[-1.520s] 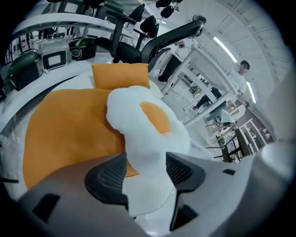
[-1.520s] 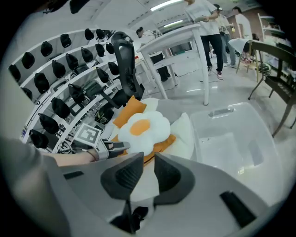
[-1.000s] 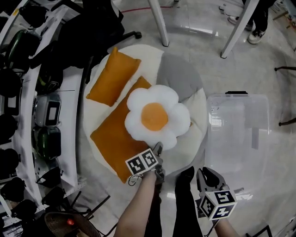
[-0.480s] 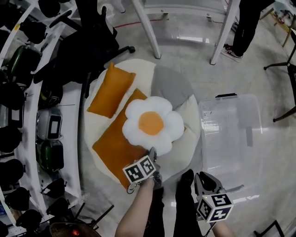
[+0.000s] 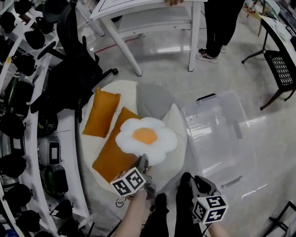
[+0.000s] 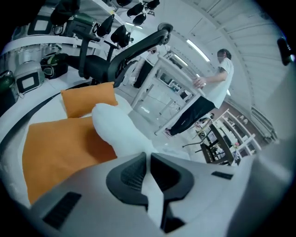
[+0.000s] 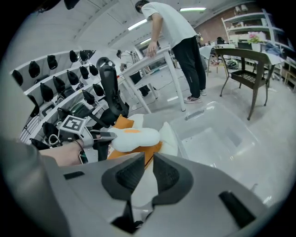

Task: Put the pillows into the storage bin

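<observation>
Left gripper [image 5: 142, 163] jaws just closed, now clamped on the near petal of the egg pillow [image 5: 145, 138], which is raised off the long orange pillow [image 5: 111, 152] it lay on a second ago. Right gripper [image 5: 200, 180] together, empty. Pick looks made. Storage bin [image 5: 217, 139] stands just right on the floor, looks empty. Other pillows lie on the round white cushion [image 5: 178, 155]. Beyond: black chair [image 5: 78, 69], person [image 5: 222, 23] at a white bench [image 5: 138, 7].

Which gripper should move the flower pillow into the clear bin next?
Left. The left gripper has just been closing on the edge of the white flower-shaped pillow with an orange centre. The right gripper hangs empty near the clear plastic storage bin.
</observation>
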{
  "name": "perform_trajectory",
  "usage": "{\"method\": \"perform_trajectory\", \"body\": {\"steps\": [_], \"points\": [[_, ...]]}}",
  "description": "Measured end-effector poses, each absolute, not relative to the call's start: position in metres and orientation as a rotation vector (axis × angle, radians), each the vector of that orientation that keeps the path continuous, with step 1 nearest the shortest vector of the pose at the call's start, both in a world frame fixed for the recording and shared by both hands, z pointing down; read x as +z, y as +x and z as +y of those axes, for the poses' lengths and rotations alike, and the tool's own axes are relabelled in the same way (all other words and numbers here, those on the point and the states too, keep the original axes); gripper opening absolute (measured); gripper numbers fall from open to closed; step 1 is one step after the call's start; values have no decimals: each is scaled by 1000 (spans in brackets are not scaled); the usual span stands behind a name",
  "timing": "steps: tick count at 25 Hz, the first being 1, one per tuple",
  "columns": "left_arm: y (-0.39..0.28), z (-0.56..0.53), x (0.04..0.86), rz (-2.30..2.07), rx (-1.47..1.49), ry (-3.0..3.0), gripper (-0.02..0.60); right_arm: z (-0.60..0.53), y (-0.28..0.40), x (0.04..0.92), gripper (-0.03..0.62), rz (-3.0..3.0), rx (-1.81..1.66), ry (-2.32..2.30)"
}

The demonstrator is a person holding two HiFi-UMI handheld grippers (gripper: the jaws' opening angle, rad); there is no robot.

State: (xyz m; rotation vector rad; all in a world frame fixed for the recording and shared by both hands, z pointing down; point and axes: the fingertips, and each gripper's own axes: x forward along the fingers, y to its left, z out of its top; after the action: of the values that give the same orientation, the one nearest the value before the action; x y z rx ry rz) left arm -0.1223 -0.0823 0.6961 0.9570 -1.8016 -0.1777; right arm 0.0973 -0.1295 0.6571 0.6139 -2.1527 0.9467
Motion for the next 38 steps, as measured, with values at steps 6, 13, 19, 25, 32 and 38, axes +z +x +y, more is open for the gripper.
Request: {"method": "perform_trajectory", "body": {"steps": [6, 13, 19, 25, 32, 38], "points": [[-72, -138, 648, -1722, -185, 1127, 28, -139, 132, 638, 54, -2137, 1008, 749], [26, -204, 598, -1539, -177, 1338, 21, -160, 189, 609, 54, -2115, 1084, 934], [137, -251, 597, -1321, -66, 1505, 21, -170, 246, 598, 53, -2058, 1130, 1092], [224, -279, 633, -1165, 173, 1606, 26, -168, 313, 600, 52, -1945, 1187, 1215], [215, -265, 664, -1165, 278, 1584, 184, -181, 312, 617, 52, -1932, 1181, 1135], [142, -223, 673, -1313, 243, 1488, 184, -205, 247, 616, 52, -2036, 1102, 945]]}}
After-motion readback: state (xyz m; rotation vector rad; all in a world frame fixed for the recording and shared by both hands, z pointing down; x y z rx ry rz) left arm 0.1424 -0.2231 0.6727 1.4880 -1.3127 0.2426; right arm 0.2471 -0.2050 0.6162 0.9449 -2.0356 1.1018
